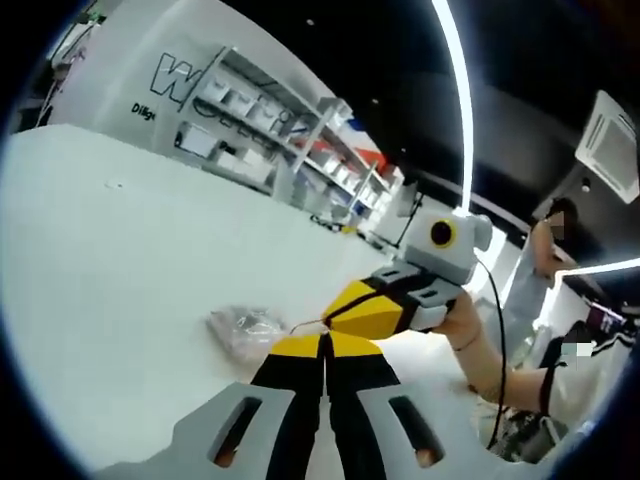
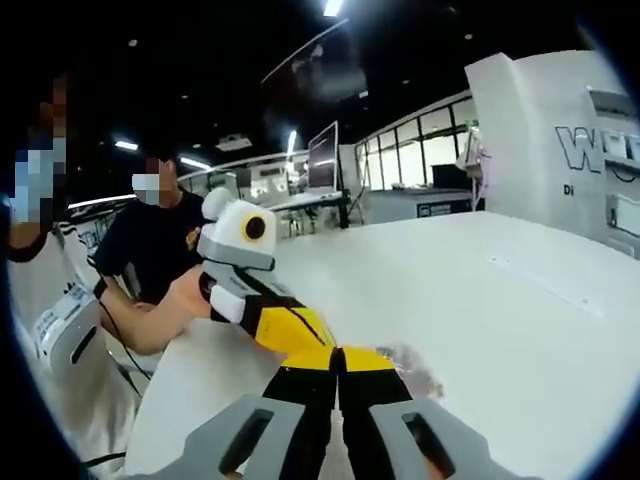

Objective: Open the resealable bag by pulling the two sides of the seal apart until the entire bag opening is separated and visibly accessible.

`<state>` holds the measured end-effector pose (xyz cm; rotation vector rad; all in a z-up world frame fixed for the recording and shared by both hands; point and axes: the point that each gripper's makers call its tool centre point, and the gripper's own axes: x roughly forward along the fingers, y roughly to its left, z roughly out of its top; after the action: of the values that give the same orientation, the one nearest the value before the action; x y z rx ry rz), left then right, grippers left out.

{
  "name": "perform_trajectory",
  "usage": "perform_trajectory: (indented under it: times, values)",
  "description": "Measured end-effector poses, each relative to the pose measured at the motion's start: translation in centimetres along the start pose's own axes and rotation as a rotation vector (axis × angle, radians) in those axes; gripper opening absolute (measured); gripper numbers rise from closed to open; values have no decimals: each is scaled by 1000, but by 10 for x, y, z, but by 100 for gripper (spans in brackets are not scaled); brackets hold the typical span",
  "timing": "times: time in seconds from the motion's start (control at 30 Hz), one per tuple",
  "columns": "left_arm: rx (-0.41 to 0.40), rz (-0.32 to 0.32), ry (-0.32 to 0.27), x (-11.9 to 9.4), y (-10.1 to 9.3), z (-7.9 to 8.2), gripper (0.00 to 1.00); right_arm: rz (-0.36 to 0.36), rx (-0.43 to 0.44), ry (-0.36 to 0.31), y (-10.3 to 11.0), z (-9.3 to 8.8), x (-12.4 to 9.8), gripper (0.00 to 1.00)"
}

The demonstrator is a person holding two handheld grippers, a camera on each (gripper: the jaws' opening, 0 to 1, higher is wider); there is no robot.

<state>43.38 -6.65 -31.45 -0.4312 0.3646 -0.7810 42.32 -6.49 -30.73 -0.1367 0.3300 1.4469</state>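
Where the white counter [image 1: 120, 260] is seen in the left gripper view, a crumpled clear resealable bag [image 1: 243, 328] is found lying just beyond the yellow tips of the left tool [image 1: 324, 347], whose jaws are pressed together. The right tool [image 1: 345, 312] is brought in from the right, clenched, its tip apparently pinching a thin edge of the bag, though this is hard to confirm. In the right gripper view, the bag [image 2: 412, 366] is glimpsed behind the 2 closed tools, and a person's hand [image 2: 185, 300] is seen gripping the left tool [image 2: 300, 335].
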Motion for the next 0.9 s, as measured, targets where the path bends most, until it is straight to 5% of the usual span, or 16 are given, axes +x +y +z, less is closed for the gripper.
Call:
perform_trajectory:
  times: [0.27, 0.9]
  values:
    - [-24, -9, 34, -2, -2, -5, 0, -54, -183, 72, 6, -1, 2, 0]
    - [-51, -31, 33, -2, -4, -7, 2, 15, 22, 18, 5, -2, -3, 0]
